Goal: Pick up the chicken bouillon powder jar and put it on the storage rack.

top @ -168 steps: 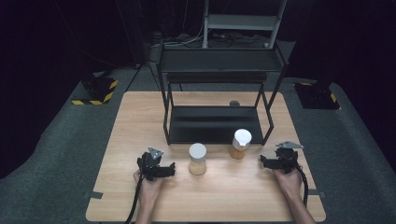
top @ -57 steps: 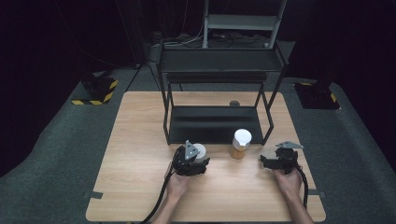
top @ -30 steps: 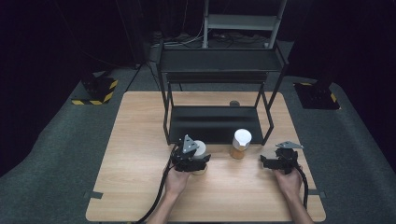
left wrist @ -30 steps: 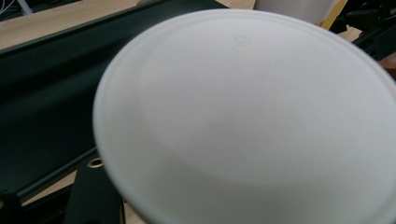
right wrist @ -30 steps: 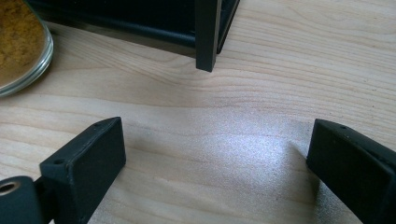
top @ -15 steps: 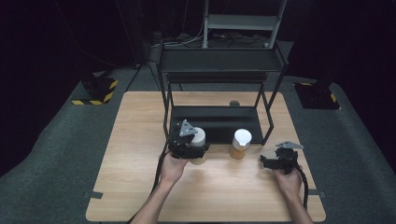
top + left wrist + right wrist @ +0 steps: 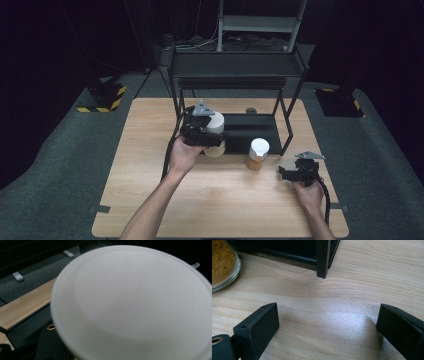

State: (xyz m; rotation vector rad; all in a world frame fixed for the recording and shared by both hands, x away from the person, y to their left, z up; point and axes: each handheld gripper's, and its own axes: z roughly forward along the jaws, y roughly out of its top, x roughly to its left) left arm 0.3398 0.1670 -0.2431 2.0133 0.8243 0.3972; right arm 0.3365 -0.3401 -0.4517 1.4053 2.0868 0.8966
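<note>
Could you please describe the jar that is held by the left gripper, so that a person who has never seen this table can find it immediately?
Start at the black metal rack at the back of the wooden table. Before its left legs, the left gripper holds a jar with a white lid off the table. The other white-lidded jar, with brown powder, stands on the table to its right, untouched.
</note>
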